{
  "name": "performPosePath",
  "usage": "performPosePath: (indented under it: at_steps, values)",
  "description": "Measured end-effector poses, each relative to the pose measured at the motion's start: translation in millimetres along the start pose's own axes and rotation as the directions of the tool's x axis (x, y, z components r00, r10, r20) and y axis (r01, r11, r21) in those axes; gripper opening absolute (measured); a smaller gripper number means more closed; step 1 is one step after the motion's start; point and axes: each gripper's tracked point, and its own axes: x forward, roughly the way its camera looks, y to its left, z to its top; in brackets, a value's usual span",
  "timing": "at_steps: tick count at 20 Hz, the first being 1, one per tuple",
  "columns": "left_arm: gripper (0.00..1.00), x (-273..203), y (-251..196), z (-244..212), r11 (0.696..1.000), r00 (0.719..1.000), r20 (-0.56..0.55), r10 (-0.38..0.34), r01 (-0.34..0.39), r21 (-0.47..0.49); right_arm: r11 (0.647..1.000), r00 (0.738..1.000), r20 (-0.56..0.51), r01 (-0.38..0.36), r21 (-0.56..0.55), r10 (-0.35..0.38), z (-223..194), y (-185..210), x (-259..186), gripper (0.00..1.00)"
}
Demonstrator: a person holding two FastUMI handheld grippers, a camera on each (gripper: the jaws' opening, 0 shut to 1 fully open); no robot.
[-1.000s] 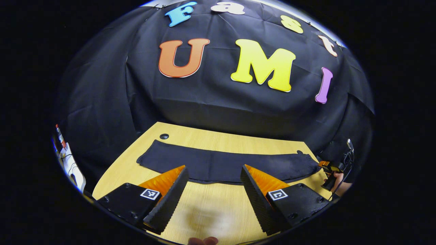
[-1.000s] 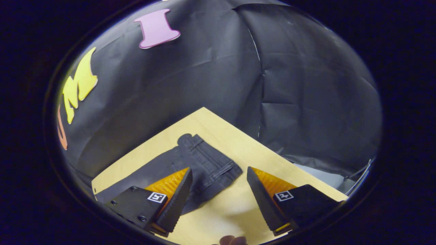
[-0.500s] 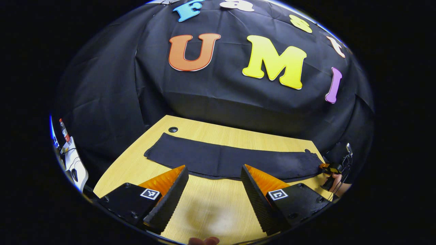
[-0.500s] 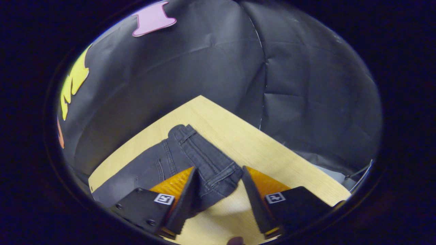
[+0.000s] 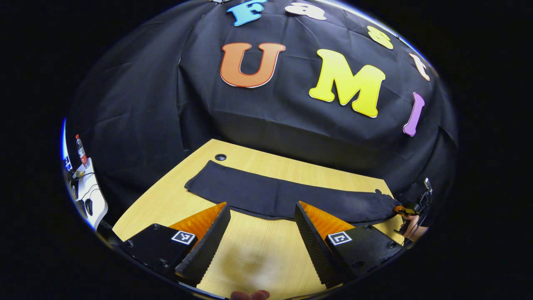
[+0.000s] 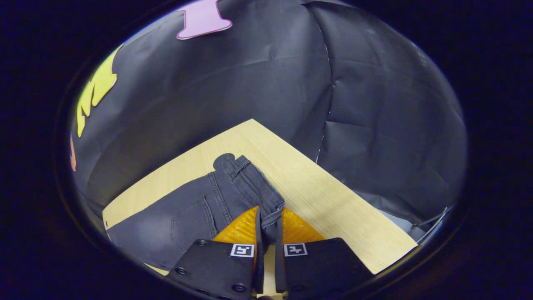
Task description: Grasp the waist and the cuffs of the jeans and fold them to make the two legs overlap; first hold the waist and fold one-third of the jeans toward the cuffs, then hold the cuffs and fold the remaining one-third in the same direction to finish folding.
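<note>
The table is lit brightly from above; a soft, blurred shadow is cast on its near edge, and straight lines are bowed toward the rims.

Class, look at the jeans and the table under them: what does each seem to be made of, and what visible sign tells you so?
Jeans: dark denim, matte and slightly faded; stitched seams, a belt loop and a pocket outline show near the waist, where the right gripper pinches it.
Table: pale wood-look top with fine straight grain lines, smooth; probably laminate, though solid wood cannot be ruled out.
</note>
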Motion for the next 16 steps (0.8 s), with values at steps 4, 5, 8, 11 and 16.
performPosePath:
  at_steps: [4,5,8,11,16]
  values:
    - [0.99,-4,19,4,0.999,1.000,0.027,0.004,-0.003,-0.039,0.996,0.994,0.101,-0.037,-0.075,0.044,28,32,-55,0.11]
    - [0.99,-4,23,4,0.999,1.000,0.030,0.003,-0.001,-0.050,0.994,0.990,0.126,-0.048,-0.096,0.060,32,33,-71,0.11]
    - [0.99,-7,39,1,0.996,0.999,0.040,0.006,-0.003,-0.086,0.982,0.974,0.189,-0.090,-0.168,0.121,37,49,-105,0.07]
    - [0.99,-9,56,3,0.994,0.998,0.060,0.015,-0.008,-0.110,0.951,0.945,0.234,-0.166,-0.261,0.229,39,75,-147,0.11]
    - [0.99,-11,89,5,0.986,0.995,0.094,0.026,-0.010,-0.164,0.867,0.887,0.218,-0.300,-0.398,0.406,49,91,-205,0.11]
